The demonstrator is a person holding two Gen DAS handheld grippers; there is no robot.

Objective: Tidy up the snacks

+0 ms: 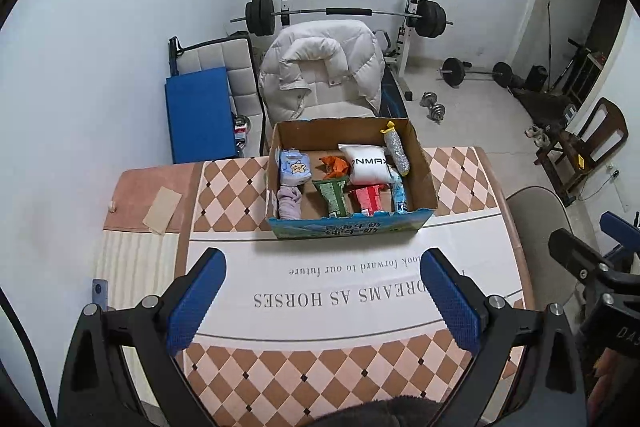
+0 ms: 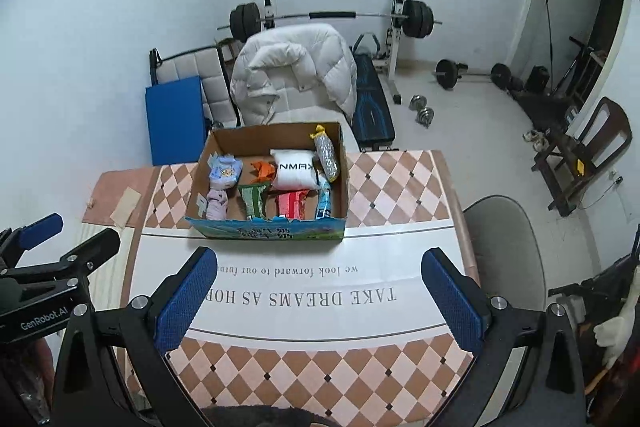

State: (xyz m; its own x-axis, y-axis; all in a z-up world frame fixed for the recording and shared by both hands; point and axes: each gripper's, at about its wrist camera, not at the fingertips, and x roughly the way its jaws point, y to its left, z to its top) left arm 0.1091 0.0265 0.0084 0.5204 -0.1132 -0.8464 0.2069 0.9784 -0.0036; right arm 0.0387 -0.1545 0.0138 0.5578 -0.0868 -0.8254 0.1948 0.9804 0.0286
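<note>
Snacks [image 1: 344,187] sit loose in cardboard box [image 1: 352,227] at 12 o'clock on checkered table [image 1: 224,187], left gripper [image 1: 322,303] and right gripper [image 2: 320,303] both spread, empty, well short; likely best reaching over near wall, pinching one pack.

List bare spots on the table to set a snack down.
Free: the white printed band of the tablecloth between the cardboard box and both open tongs, left tongs, right tongs; also checkered cloth right of the box. Crowded: inside the box, snacks packed close together.
</note>
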